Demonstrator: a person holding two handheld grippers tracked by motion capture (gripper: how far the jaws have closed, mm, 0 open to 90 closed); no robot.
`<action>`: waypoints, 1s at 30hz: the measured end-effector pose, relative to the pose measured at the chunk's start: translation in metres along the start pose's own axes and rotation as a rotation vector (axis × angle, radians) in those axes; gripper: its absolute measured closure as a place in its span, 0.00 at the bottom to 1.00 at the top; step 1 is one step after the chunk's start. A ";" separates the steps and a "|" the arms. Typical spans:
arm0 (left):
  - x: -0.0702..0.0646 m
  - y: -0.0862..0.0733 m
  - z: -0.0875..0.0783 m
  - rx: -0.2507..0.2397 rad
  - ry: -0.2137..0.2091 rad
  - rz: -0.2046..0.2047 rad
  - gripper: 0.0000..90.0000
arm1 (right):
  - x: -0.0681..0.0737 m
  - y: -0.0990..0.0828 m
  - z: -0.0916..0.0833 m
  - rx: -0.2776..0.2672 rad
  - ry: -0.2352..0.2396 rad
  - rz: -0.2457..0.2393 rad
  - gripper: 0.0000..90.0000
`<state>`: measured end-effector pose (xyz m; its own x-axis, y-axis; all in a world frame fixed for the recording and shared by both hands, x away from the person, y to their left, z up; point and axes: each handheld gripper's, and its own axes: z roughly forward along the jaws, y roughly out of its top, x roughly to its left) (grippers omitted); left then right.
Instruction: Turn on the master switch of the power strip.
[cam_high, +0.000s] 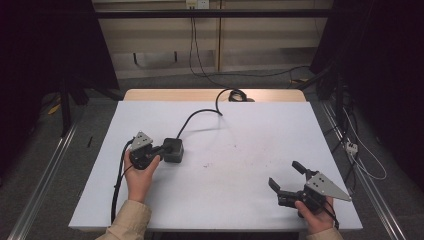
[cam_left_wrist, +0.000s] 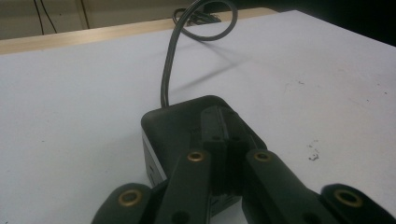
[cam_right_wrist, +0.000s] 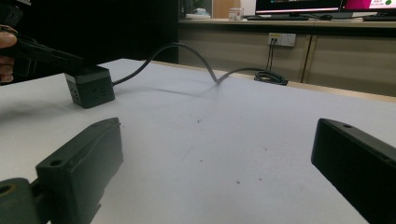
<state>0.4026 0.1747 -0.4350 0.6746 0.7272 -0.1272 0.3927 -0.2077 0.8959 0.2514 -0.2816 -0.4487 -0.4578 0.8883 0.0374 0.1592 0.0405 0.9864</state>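
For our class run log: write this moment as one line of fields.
left gripper: shut, resting on black power cube | right gripper: open, empty | cube cable: trails to far edge

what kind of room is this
Probably an office or lab set up for recording: a white table between dark curtains, monitors on a back counter, a wall socket, cables on the floor.

even overhead light on the white table (cam_high: 240, 150); dark surroundings; soft shadows; close jaws blurred
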 end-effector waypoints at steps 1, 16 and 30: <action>0.000 0.000 0.000 0.000 0.000 0.000 1.00 | 0.000 0.000 0.000 0.002 0.002 -0.004 0.02; 0.000 0.001 0.000 0.007 0.004 -0.012 1.00 | 0.000 0.000 0.000 0.002 0.002 -0.002 0.02; -0.003 0.002 0.001 0.021 0.022 0.002 1.00 | 0.001 0.000 0.000 0.001 0.003 -0.005 0.02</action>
<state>0.4019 0.1717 -0.4327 0.6612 0.7412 -0.1158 0.4049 -0.2226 0.8869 0.2513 -0.2811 -0.4489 -0.4609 0.8868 0.0333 0.1576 0.0449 0.9865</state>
